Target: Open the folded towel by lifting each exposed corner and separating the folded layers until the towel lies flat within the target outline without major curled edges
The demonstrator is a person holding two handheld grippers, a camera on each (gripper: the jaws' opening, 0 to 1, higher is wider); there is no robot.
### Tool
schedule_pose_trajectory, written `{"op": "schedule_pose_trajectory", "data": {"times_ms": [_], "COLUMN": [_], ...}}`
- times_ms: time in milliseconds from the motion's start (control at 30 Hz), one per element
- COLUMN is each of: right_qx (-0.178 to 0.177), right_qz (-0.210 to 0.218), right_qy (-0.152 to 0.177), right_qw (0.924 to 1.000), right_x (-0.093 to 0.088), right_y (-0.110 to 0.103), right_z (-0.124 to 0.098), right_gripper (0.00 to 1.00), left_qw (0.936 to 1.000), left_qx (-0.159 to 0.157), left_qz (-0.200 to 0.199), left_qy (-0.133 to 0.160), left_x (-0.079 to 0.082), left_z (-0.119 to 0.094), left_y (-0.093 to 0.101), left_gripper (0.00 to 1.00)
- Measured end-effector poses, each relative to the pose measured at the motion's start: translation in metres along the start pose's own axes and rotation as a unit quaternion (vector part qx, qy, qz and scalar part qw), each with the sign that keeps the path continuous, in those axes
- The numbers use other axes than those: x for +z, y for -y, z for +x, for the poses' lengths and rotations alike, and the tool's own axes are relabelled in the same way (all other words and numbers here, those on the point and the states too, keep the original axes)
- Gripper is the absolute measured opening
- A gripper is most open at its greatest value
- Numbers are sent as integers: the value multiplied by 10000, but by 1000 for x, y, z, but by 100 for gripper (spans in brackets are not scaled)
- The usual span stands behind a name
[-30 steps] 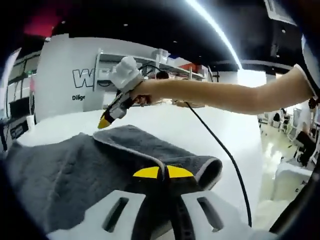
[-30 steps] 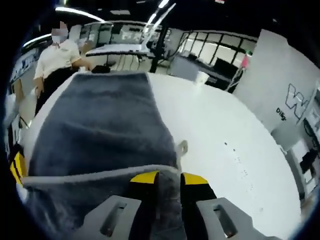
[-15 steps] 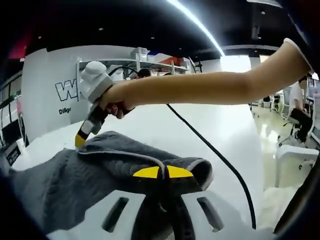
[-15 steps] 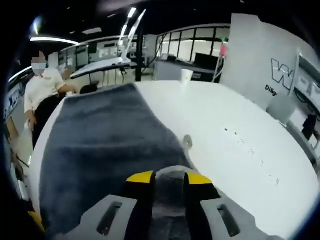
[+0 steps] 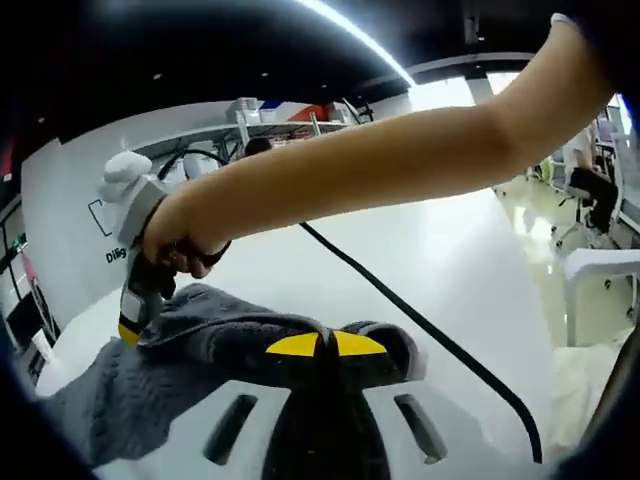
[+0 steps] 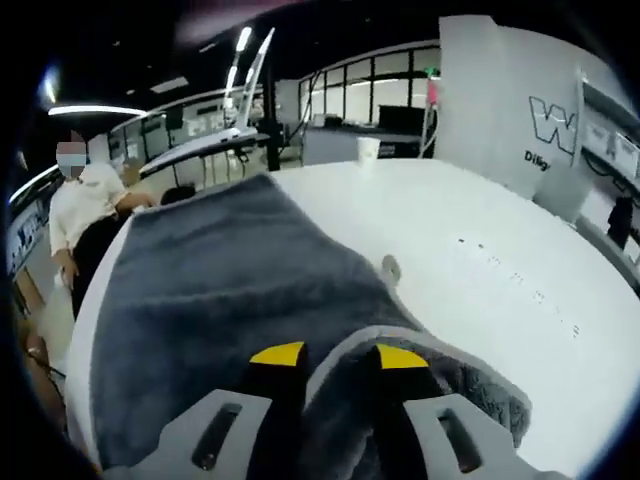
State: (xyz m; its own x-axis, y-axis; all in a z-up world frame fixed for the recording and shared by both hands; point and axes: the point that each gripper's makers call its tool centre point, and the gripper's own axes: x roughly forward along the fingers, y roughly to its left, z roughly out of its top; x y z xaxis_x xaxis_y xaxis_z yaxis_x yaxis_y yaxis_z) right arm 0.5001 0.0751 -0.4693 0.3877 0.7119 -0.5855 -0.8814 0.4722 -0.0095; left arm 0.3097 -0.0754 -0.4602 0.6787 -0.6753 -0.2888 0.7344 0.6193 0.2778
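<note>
A plush grey towel point(image 6: 230, 300) with a paler hemmed border lies across the smooth white table point(image 6: 480, 260), reaching toward its far edge. The right gripper point(image 6: 335, 357) pinches a rolled fold of it between yellow-tipped jaws. The left gripper point(image 5: 320, 346) likewise clamps a thick, curled corner of the towel near the table's near edge.

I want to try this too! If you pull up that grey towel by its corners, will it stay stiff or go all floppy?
Probably floppy: the grey towel curls and sags around the right gripper pinching its edge. It looks thick and fluffy, so likely not slippery. Its fold bulges at the left gripper, so it bends easily.
</note>
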Motion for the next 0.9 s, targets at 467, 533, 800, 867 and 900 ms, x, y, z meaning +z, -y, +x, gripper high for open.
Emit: {"op": "schedule_pose_trajectory", "data": {"times_ms": [467,533,800,867,900], "right_qx": [-450,-447,-532,-565,-567], "right_qz": [-1265,-1296,-1216,-1223,-1216], "right_qy": [-477,-498,-483,-440,-410], "right_qw": [9898,9893,9900,9899,9901], "right_x": [-14,-15,-14,-14,-14], "right_y": [-6,-7,7,10,10], "right_z": [10,10,1,-2,-3], "right_gripper": [11,6,0,0,0], "left_qw": [10000,10000,10000,10000,10000], "left_qx": [-12,-15,-37,-37,-36], "left_qz": [44,38,45,59,63], "left_qy": [-22,-19,-1,-6,-10], "left_x": [-4,-4,-4,-4,-4], "left_z": [0,0,-2,-2,-2], "left_y": [3,3,4,4,4], "left_gripper": [2,2,2,2,2]}}
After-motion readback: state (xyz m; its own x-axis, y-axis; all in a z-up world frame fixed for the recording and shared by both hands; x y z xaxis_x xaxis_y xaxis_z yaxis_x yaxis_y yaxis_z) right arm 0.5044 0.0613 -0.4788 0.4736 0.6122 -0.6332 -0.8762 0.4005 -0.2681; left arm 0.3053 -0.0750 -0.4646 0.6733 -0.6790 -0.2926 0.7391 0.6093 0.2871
